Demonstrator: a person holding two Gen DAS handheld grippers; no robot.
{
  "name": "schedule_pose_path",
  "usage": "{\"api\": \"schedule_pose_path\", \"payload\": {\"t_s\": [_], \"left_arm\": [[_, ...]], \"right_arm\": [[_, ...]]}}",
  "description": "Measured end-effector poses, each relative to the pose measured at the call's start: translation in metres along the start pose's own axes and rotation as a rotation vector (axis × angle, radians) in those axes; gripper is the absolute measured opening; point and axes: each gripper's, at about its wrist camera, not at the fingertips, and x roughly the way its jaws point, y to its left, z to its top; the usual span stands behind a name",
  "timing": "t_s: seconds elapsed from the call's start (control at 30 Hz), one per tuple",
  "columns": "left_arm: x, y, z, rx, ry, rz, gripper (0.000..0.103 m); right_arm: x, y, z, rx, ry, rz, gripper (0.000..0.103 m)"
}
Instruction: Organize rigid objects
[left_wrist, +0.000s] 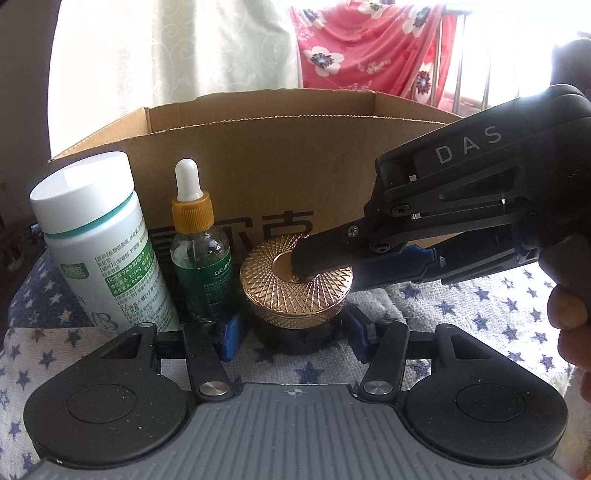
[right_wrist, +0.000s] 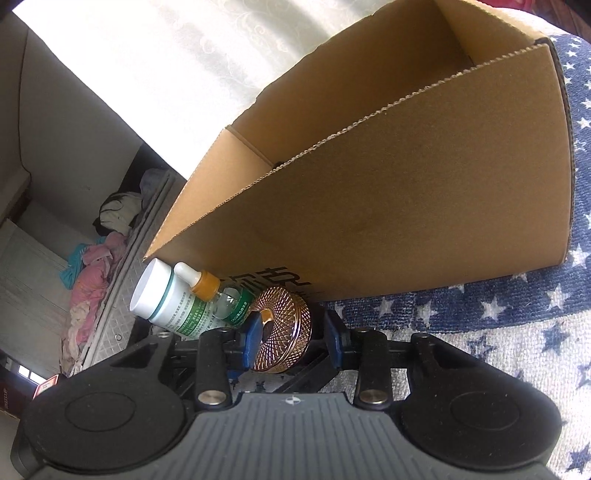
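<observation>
A dark jar with a gold patterned lid (left_wrist: 295, 284) stands on the star-patterned cloth in front of a cardboard box (left_wrist: 258, 166). My left gripper (left_wrist: 291, 332) is open, its blue pads on either side of the jar's dark base. My right gripper (left_wrist: 314, 266) comes in from the right, rolled on its side; one finger lies on the lid's top and the other is below the lid rim. In the right wrist view the lid (right_wrist: 284, 332) sits between the blue pads of the right gripper (right_wrist: 291, 338). A white pill bottle (left_wrist: 99, 240) and a dropper bottle (left_wrist: 197, 251) stand to the jar's left.
The open-topped cardboard box (right_wrist: 388, 206) stands right behind the three containers. The star-patterned cloth (left_wrist: 461, 306) covers the surface. A curtain and a red flowered cloth (left_wrist: 369, 44) hang behind. The bottles also show in the right wrist view (right_wrist: 166, 295).
</observation>
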Motion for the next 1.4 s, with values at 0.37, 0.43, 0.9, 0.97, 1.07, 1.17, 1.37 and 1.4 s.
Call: {"api": "schedule_pose_path", "payload": {"t_s": [0.37,0.43,0.9,0.97,1.07,1.17,1.37,1.4], "left_arm": [[-0.023,0.003,-0.010,-0.009,0.044,-0.019,0.055],[-0.030,0.003,-0.013,-0.008,0.048,-0.017,0.055],[-0.050,0.000,-0.034,0.021,0.037,0.004,0.055],[-0.051,0.000,-0.036,0.021,0.037,0.003,0.055],[-0.051,0.001,-0.036,0.021,0.037,0.003,0.055],[-0.052,0.001,-0.037,0.021,0.036,0.003,0.055],[-0.051,0.004,-0.035,0.021,0.036,0.002,0.055],[-0.051,0.004,-0.035,0.021,0.036,0.002,0.055]], "right_arm": [[-0.013,0.021,-0.025,0.000,0.017,-0.033,0.040],[-0.014,0.025,-0.030,0.002,0.023,-0.029,0.040],[-0.018,0.027,-0.051,0.014,0.024,-0.028,0.040],[-0.018,0.027,-0.051,0.018,0.025,-0.027,0.040],[-0.019,0.026,-0.052,0.024,0.027,-0.024,0.041],[-0.018,0.026,-0.052,0.027,0.029,-0.022,0.041],[-0.018,0.026,-0.052,0.028,0.029,-0.022,0.042],[-0.018,0.026,-0.052,0.028,0.030,-0.022,0.042]]}}
